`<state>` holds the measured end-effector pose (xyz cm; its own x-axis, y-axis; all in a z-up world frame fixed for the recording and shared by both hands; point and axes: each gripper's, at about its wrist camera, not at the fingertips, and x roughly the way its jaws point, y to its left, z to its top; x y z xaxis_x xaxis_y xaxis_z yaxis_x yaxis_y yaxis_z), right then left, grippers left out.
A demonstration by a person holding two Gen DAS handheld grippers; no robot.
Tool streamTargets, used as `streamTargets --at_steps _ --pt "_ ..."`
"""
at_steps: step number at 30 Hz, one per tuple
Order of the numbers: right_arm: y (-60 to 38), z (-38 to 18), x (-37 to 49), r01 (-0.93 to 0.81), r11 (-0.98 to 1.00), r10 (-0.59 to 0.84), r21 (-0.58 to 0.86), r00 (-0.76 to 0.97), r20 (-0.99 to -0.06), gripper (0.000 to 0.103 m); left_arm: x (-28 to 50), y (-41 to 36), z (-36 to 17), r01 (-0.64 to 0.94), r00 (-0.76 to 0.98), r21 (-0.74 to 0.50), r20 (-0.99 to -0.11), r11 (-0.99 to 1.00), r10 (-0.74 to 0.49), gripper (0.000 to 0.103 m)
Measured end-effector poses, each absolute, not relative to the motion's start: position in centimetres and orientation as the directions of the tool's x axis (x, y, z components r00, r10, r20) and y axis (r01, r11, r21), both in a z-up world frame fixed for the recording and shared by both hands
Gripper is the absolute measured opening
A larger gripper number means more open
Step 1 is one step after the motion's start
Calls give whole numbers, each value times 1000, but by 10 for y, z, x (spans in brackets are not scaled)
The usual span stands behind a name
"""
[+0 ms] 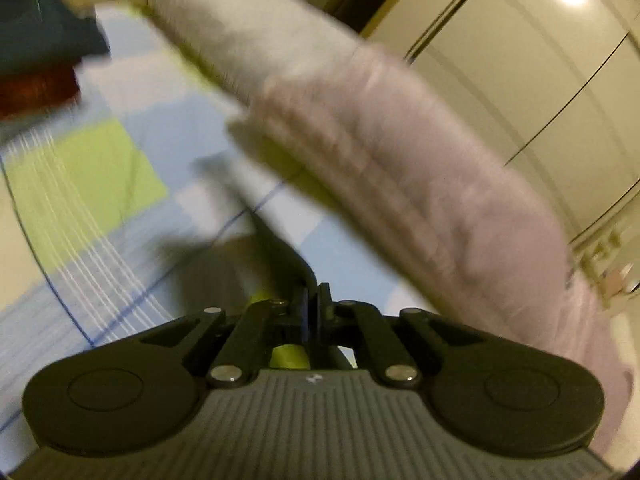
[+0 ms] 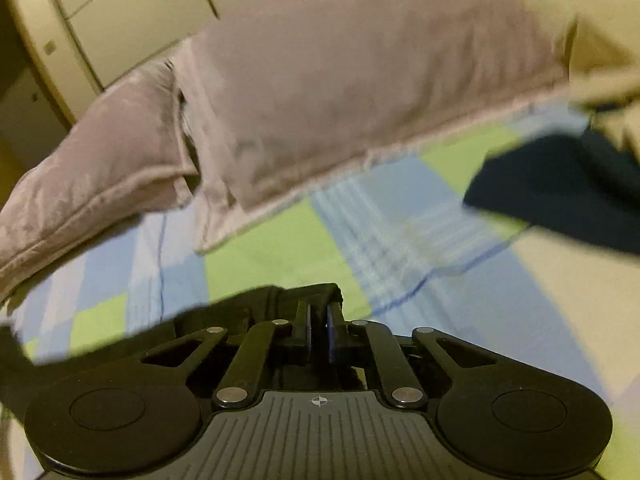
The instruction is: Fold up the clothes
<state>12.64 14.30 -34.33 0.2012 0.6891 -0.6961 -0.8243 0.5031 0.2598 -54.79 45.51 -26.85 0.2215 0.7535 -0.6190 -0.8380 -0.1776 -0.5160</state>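
left gripper (image 1: 311,300) is sitting with jaws pinched narrow, and a dark garment (image 1: 280,256) is trailing out from between the fingers, so i'm judging it clamped on an edge of that cloth, though blur is making the contact hard to confirm. in the right wrist view the right gripper (image 2: 319,312) is likewise drawn in narrow, with the same dark garment (image 2: 240,312) bunching at the fingertips and draping off to the left; looks like both ends are being held up off the bed. cloth is hanging limp and thin, so it's probably light, soft and floppy, with no stiffness to help; best hold is likely at corners or a hem, with tension kept between the two grippers so it isn't sagging or slipping out. surface below is a checked bedsheet (image 2: 260,248) in blue, green and white, soft and likely to wrinkle under any drag. a grey-lilac pillow (image 1: 400,152) is lying across the far side, well clear of the grippers. far left in the left wrist view a navy folded item (image 1: 44,24) is resting on a red one (image 1: 36,88), possibly finished pieces. far right there, pale wardrobe doors (image 1: 540,80) are catching a lamp glare. in the right wrist view a dark blue cloth (image 2: 560,188) is lying far right on the sheet.
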Motion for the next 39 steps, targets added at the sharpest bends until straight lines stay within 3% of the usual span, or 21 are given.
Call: streamTargets --at_steps 3,4,5,10,12,14,15,16,23,26,27,28,29,32,35,37,39 --pt "141 -322 133 -811 528 711 253 260 -653 3 -526 482 -231 -907 184 -402 -648 -126 739 10" --pt "143 -319 137 -795 553 713 250 296 -635 3 -520 498 -237 -914 182 -384 -674 -129 716 17" --pt "148 -318 141 -771 587 710 248 343 -615 3 -515 513 -245 -919 181 -371 -699 -134 692 35" --pt "184 -328 168 -671 678 645 300 347 -681 3 -499 552 -319 -966 -38 -99 -859 -239 510 35" --pt "188 -328 165 -705 653 638 276 316 -702 5 -503 539 -329 -970 -60 -69 -862 -234 503 37" --pt "179 -337 164 -719 641 616 268 274 -739 36 -517 523 -336 -967 -71 -60 -872 -249 484 40" --pt "172 -343 164 -710 649 601 274 258 -757 70 -527 515 -341 -957 -70 -73 -881 -281 468 40" --pt "163 -351 165 -691 664 586 285 245 -773 72 -538 507 -347 -943 -68 -91 -890 -321 451 40" --pt "125 -383 149 -551 758 522 348 194 -831 72 -600 484 -383 -790 -32 -239 -904 -565 426 42" --pt "118 -389 141 -512 782 502 354 183 -845 72 -595 502 -395 -820 -70 -203 -892 -536 446 43" --pt "117 -390 139 -511 786 496 348 184 -849 72 -593 506 -395 -838 -81 -191 -883 -511 463 40" --pt "116 -390 136 -514 787 490 340 187 -851 72 -591 509 -394 -857 -91 -179 -871 -483 483 15" --pt "116 -389 133 -519 787 486 332 191 -853 72 -589 512 -394 -875 -99 -165 -858 -455 503 6" --pt "114 -384 125 -533 785 485 315 214 -848 72 -582 498 -362 -916 -97 -184 -760 -355 643 5" --pt "110 -379 121 -542 779 498 316 228 -837 72 -567 484 -340 -990 -110 2 -642 -141 759 9" --pt "109 -379 119 -547 775 503 315 233 -832 73 -581 495 -367 -992 -113 53 -747 -111 655 13" --pt "106 -377 116 -548 775 507 314 242 -828 73 -598 495 -384 -982 -106 -7 -803 -188 587 16"
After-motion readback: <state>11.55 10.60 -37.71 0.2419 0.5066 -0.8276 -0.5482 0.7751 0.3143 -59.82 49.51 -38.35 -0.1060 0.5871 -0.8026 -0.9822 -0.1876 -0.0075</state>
